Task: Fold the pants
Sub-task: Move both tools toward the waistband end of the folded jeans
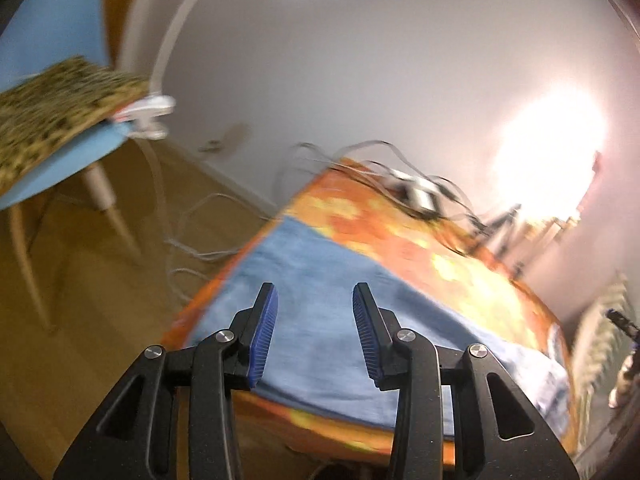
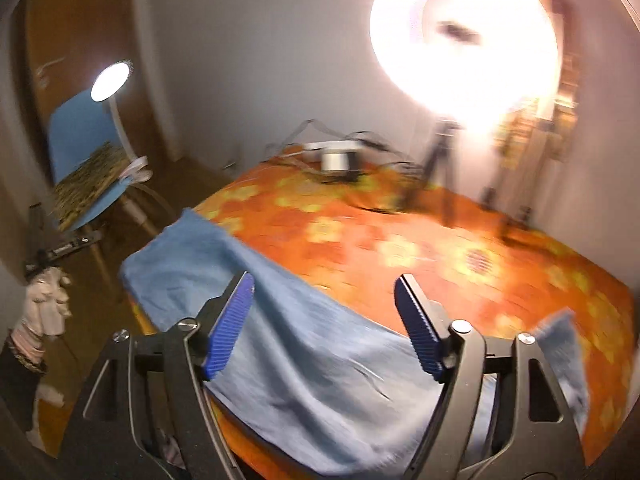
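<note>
On the orange flowered tablecloth [image 2: 400,240], the light blue pants [image 2: 304,352] lie spread flat along the near edge of the table, one end reaching the far left corner and the other curling up at the right. The left gripper [image 1: 315,332] hangs above the cloth with its blue pads apart and nothing between them; the pants lie below and just ahead of it. The right gripper [image 2: 324,324] also stands spread wide and empty over the middle of the pants. Beyond the table, a blue chair [image 2: 80,136] holds a patterned cushion [image 1: 52,112], and a ring light [image 2: 464,40] glares.
</note>
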The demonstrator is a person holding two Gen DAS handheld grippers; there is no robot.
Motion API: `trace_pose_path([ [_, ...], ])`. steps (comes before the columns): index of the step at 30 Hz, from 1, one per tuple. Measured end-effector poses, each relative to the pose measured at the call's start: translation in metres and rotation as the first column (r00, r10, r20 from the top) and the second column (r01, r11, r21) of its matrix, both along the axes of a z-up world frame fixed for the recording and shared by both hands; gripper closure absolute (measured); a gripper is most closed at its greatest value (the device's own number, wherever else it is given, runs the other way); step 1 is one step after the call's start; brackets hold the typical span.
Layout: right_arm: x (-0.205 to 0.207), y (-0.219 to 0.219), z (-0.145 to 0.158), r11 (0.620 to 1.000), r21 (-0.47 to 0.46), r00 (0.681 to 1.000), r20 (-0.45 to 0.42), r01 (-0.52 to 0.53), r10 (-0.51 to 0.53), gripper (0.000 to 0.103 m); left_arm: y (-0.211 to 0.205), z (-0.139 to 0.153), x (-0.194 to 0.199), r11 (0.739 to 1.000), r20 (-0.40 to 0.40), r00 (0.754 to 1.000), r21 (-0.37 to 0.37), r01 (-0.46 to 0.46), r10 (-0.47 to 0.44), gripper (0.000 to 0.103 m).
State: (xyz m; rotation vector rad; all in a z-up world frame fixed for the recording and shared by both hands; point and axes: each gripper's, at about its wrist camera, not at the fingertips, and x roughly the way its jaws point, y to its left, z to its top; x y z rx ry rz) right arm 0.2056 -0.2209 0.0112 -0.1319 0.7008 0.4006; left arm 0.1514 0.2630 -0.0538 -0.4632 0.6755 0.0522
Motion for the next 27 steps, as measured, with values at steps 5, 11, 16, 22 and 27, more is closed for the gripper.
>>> trace_pose_path([
  [5,-0.032,-0.071,0.002,0.99,0.025,0.99,-0.005,0.142,-0.142,0.026,-0.036,0.035,0.023,0.989,-0.012,0.989,-0.005,0.149,-0.149,0.065],
  [11,-0.076,-0.15,-0.002,0.94,0.045,0.94,0.021,0.34,-0.341,0.026,-0.1,0.086,0.05,0.948,-0.014,0.95,0.053,0.313,-0.312,0.065],
  [16,-0.1,-0.21,-0.02,0.862,0.124,0.87,-0.012,0.491,-0.494,0.026,-0.173,0.125,0.075,0.885,-0.032,0.891,0.105,0.454,-0.453,0.065],
  [22,-0.122,-0.271,-0.047,0.771,0.179,0.787,-0.028,0.611,-0.616,0.026,-0.283,0.156,0.106,0.785,-0.075,0.8,0.155,0.6,-0.596,0.065],
  [27,-0.134,-0.336,-0.083,0.686,0.196,0.712,-0.121,0.701,-0.692,0.026,-0.383,0.153,0.117,0.685,-0.094,0.703,0.166,0.71,-0.705,0.06],
])
